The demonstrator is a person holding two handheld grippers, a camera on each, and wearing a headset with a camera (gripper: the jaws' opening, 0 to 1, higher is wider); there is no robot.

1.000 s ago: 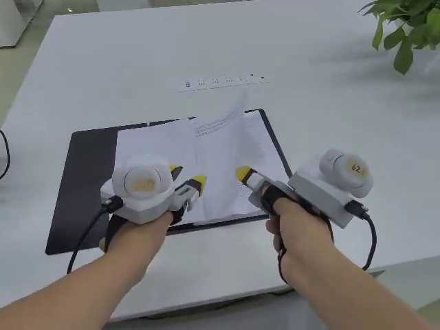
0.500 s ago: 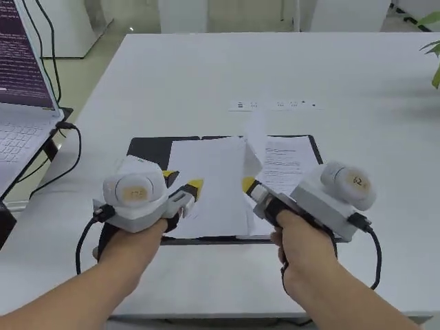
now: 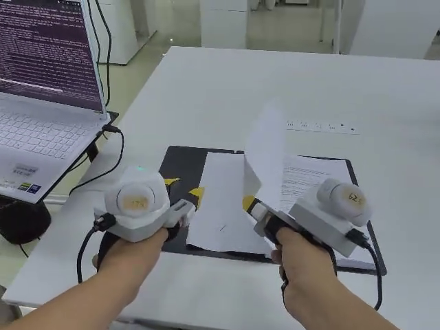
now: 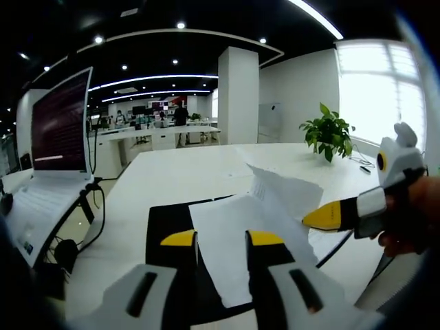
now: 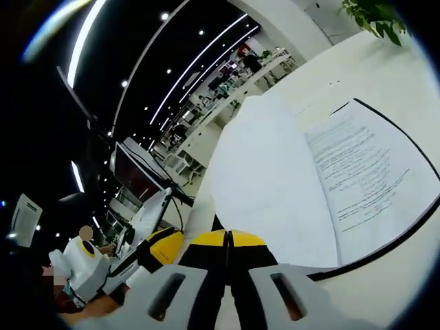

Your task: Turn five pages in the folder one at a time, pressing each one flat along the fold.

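Observation:
A black folder lies open on the white table, with a blank turned sheet on its left side and a printed page on its right. One page stands nearly upright over the fold, its lower corner pinched in my right gripper, which is shut on it. The right gripper view has the same page rising from the closed yellow tips. My left gripper hovers open over the folder's left edge, holding nothing. The right gripper enters the left gripper view from the right.
An open laptop sits on a lower stand at the left, with cables hanging beside the table's edge. A row of sockets is set into the table behind the folder. A potted plant stands at the far right.
The camera has swung left, bringing the laptop into view. The page held by my right gripper has risen from a low curl to nearly upright. The left gripper stays open.

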